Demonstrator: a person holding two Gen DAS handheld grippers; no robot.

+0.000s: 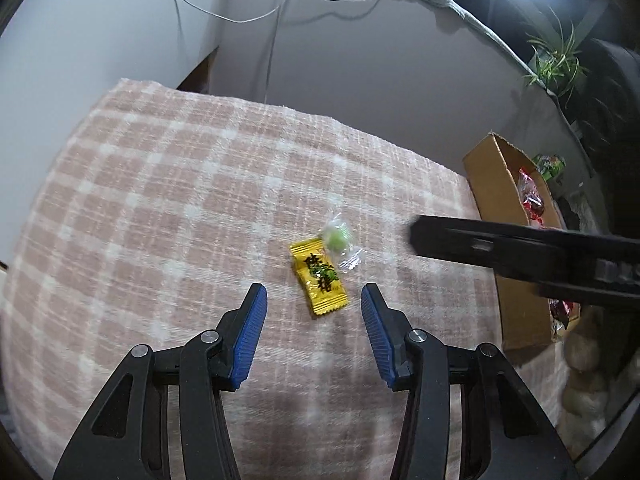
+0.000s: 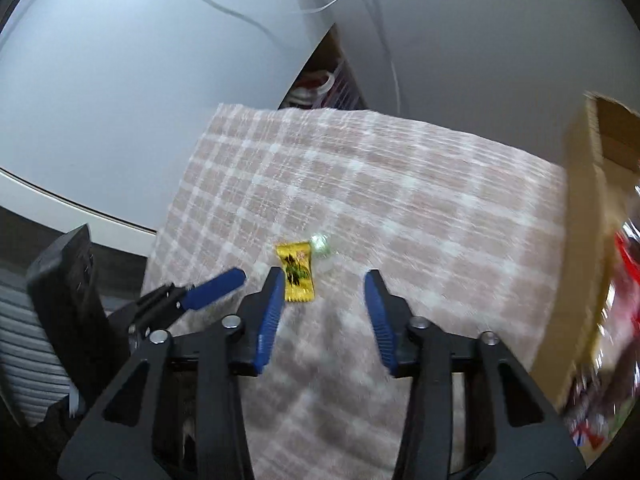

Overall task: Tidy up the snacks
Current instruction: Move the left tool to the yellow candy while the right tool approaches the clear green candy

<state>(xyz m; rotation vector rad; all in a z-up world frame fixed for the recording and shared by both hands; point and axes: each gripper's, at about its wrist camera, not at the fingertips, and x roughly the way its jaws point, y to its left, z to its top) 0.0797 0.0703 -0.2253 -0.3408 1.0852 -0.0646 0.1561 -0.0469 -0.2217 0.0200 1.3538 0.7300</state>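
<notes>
**Two grippers, one small target: the risks of a crowded pick**

The left gripper (image 1: pixel 313 304) is spread wide and holds nothing, with the yellow candy packet (image 1: pixel 319 280) lying on the checked cloth (image 1: pixel 160 200) between and just beyond its blue pads (image 1: pixel 252 332). The right gripper (image 2: pixel 325 284) is also spread and empty, with the same packet (image 2: pixel 296 272) at about 11 o'clock from its gap, close to its left pad.

Touching the packet's far end, at 1 o'clock from it, lies a green candy in clear wrap (image 1: pixel 339 240). A closing pinch could catch both or flick the green one away. Both tools aim at the same spot, so they may collide. The soft cloth could bunch into the jaws.

The cardboard box (image 1: pixel 496 216), already holding red-wrapped snacks (image 1: pixel 532 200), stands at 3 o'clock at the cloth's edge; a loose grip might drop the slick wrapper short of it.
</notes>
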